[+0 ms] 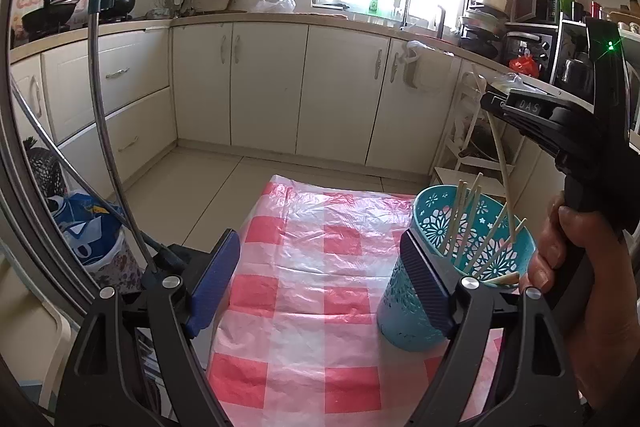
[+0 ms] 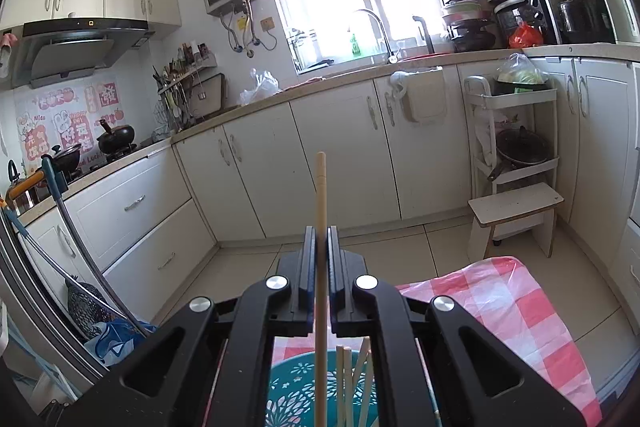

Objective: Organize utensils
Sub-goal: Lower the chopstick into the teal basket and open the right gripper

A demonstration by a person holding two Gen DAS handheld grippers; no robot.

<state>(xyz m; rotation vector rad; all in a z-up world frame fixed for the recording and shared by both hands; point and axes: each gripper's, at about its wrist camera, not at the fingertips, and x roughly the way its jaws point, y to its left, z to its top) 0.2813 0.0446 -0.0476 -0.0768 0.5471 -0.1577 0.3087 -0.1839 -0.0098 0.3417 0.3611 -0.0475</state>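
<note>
A teal cut-out utensil holder [image 1: 436, 211] stands on the pink-and-white checked table cover [image 1: 312, 267] with several pale chopsticks [image 1: 460, 219] leaning inside. My left gripper [image 1: 320, 283] is open and low over the table, with nothing between its fingers. Its right finger [image 1: 428, 287] stands in front of the holder's left side. My right gripper [image 1: 486, 99], held by a hand [image 1: 560, 259], hovers above the holder, shut on one chopstick [image 1: 502, 163] whose lower end dips into it. In the right wrist view the right gripper [image 2: 321, 233] pinches that upright chopstick [image 2: 320, 187] over the holder [image 2: 296, 387].
Cream kitchen cabinets [image 1: 272, 87] wrap the room beyond a tiled floor. A curved metal pole with an orange grip [image 1: 100, 107] and a blue bag [image 1: 84, 223] stand to the left of the table. A white step stool [image 2: 516, 211] and a white cart [image 2: 516, 131] are at the right.
</note>
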